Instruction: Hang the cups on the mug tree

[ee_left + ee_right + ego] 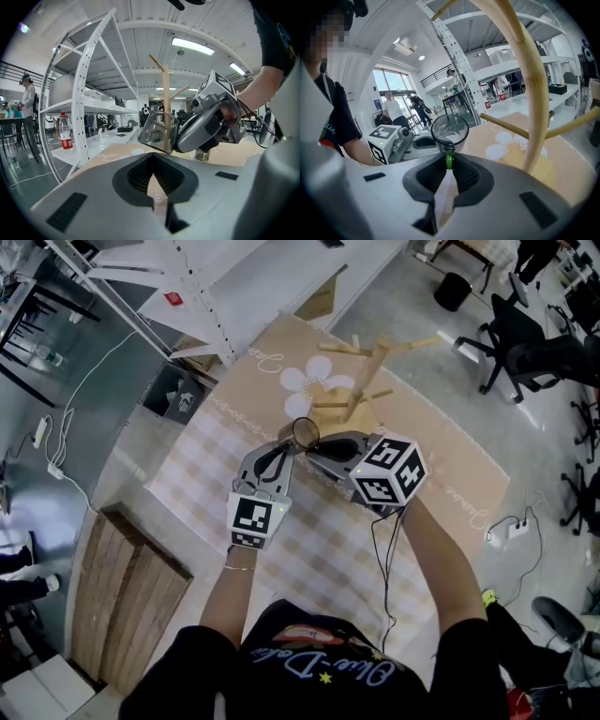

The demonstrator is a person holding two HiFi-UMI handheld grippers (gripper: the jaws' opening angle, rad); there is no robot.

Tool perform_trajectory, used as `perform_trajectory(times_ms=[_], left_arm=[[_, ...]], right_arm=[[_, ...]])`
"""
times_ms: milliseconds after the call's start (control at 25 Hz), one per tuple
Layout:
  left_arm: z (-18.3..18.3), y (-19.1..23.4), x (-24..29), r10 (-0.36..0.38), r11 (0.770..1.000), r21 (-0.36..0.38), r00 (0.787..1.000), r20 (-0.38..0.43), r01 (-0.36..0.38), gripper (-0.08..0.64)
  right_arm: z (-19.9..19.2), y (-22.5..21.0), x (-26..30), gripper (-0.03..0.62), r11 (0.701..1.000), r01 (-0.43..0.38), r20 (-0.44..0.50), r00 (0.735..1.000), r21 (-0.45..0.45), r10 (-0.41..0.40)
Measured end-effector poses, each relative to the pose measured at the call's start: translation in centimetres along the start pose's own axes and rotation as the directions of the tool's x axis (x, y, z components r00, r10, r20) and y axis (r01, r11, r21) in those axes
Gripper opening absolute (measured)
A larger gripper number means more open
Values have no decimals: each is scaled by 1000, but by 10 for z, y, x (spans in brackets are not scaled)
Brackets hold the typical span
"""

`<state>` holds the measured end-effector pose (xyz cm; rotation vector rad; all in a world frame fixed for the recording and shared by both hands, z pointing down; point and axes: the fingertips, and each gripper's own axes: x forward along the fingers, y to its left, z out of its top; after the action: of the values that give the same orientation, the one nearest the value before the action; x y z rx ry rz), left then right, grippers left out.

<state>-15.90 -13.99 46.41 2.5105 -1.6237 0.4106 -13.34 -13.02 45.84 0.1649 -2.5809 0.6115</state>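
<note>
Clear glass cup [450, 130] is clamped by its green handle [449, 159] between the right gripper [448, 169] jaws, near the trunk of the wooden mug tree [533, 89]. Left gripper [158, 197] jaws are closed, empty.

From the cup [305, 432], the mug tree [367, 376] stands near at one o'clock, pegs jutting out. The left gripper [284, 448] crowds seven o'clock. Bare tablecloth [202, 479] opens toward nine; a shelf rack [187, 282] stands at eleven.

Cursive lettering [265, 360] on the mat [450, 465], left of the mug tree [364, 381], is too small to read. Yellow script [337, 669] on the shirt [216, 671], nearer, reads roughly "Blue-De".
</note>
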Motion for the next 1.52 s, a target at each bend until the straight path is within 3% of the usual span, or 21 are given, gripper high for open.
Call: perform_trajectory(times_ms=[720, 1520], left_arm=[[5, 16, 18, -5, 1000, -17, 1000, 10, 5, 8], [13, 18, 30, -25, 1000, -8, 1000, 20, 25, 8]], right_arm=[[10, -17, 6, 46, 992, -9, 78, 997, 124, -1], [14, -27, 1, 46, 963, -44, 195, 981, 266, -9]])
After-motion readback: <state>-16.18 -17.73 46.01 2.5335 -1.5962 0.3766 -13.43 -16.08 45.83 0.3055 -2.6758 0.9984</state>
